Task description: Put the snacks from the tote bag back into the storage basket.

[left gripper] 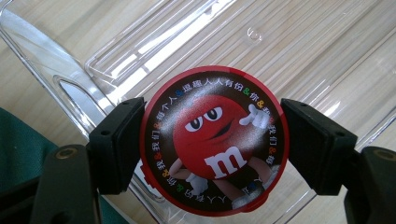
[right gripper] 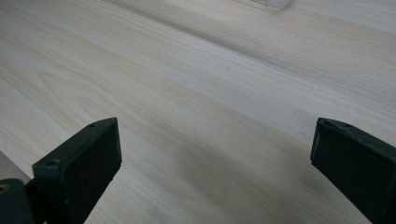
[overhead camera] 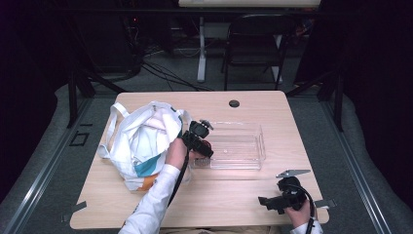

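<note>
Candy tin (left gripper: 214, 142) above clear tray (left gripper: 140, 46)

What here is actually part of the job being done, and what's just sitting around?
In the job:
- left gripper, closed on the round red candy tin
- clear plastic tray, right under the tin
- white tote bag beside the tray

Just about:
- right gripper, open, at the wooden table's near edge
- folding chair behind the table

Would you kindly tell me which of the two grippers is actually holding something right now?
The left gripper, over the clear plastic tray, is shut on a round red M&M's tin. The right gripper is open, nothing between its fingers, over the bare wooden table.
</note>
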